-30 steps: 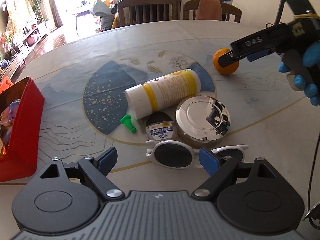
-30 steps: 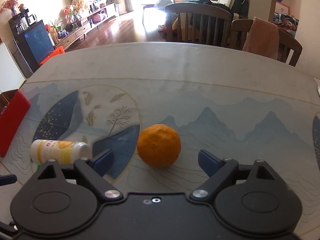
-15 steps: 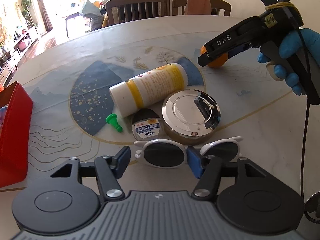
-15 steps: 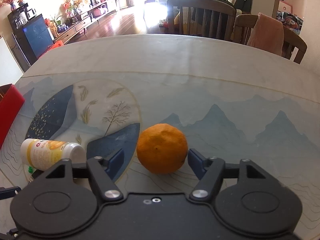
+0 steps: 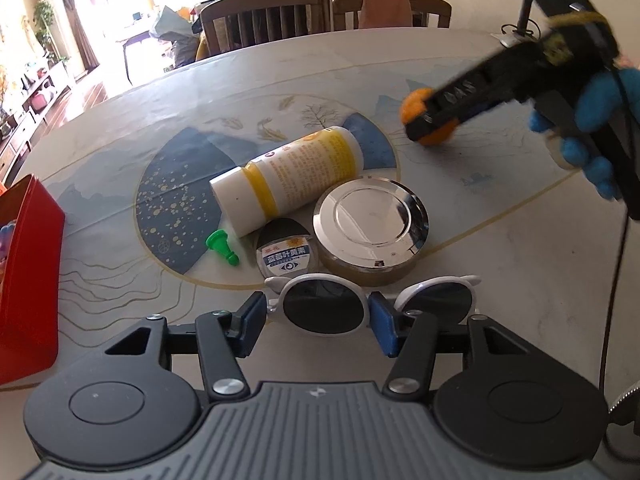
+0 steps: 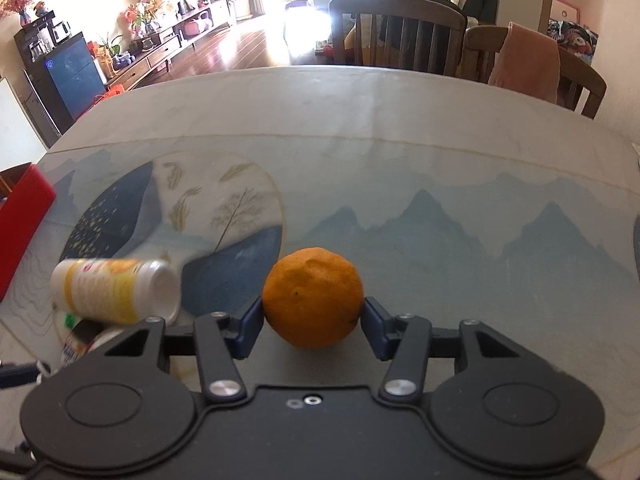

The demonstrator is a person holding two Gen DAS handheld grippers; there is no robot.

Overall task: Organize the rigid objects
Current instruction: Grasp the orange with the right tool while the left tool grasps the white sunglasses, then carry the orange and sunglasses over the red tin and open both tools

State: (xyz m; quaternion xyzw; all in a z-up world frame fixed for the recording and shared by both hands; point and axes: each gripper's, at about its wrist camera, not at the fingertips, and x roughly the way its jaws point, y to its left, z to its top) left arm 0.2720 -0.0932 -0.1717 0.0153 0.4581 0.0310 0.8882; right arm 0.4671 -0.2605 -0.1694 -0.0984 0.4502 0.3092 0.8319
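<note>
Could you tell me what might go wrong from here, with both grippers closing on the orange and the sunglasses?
1. The right gripper is closing on the round orange near its widest part; it could roll or squirt free.
2. The left gripper is closing around one lens of the white sunglasses; gripped off-centre, they may twist or tilt when lifted.
3. The steel tin and small jar sit just behind the sunglasses and could get nudged.
</note>
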